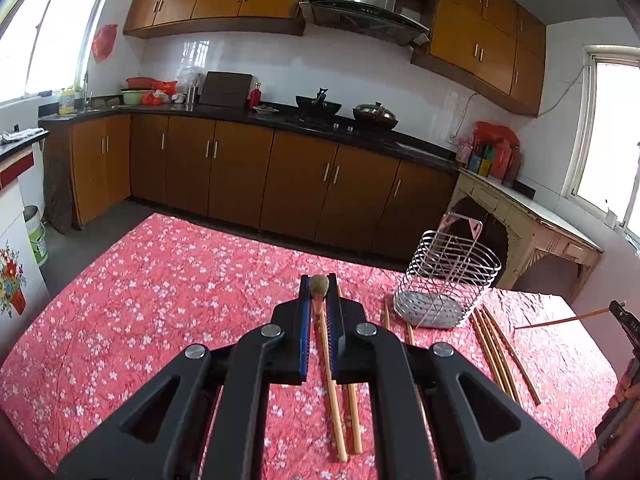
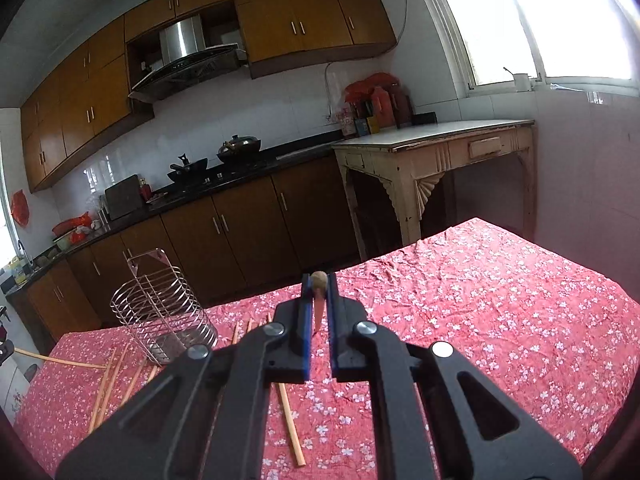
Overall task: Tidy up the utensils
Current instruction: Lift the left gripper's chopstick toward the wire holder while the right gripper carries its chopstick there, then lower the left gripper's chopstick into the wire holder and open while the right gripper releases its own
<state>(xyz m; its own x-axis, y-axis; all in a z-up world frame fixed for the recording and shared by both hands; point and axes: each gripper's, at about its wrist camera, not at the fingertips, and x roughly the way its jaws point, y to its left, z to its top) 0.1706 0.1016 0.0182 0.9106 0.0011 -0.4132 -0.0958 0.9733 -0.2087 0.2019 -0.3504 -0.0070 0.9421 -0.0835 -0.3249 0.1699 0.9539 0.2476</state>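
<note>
My left gripper (image 1: 319,285) is shut on a wooden chopstick (image 1: 320,304), its thick end pinched between the blue pads, held above the table. My right gripper (image 2: 319,282) is shut on another chopstick (image 2: 319,308), also lifted; that chopstick shows at the right edge of the left wrist view (image 1: 560,321). A wire utensil basket (image 1: 448,276) stands on the red floral tablecloth, also in the right wrist view (image 2: 164,308). Several loose chopsticks (image 1: 500,354) lie beside the basket, and two (image 1: 340,400) lie under my left gripper.
The table with the red floral cloth (image 1: 160,300) fills the foreground. Behind it run brown kitchen cabinets (image 1: 240,176) with a stove and pots. A worn cream side table (image 2: 440,160) stands at the right by a window. More chopsticks (image 2: 108,380) lie left of the basket.
</note>
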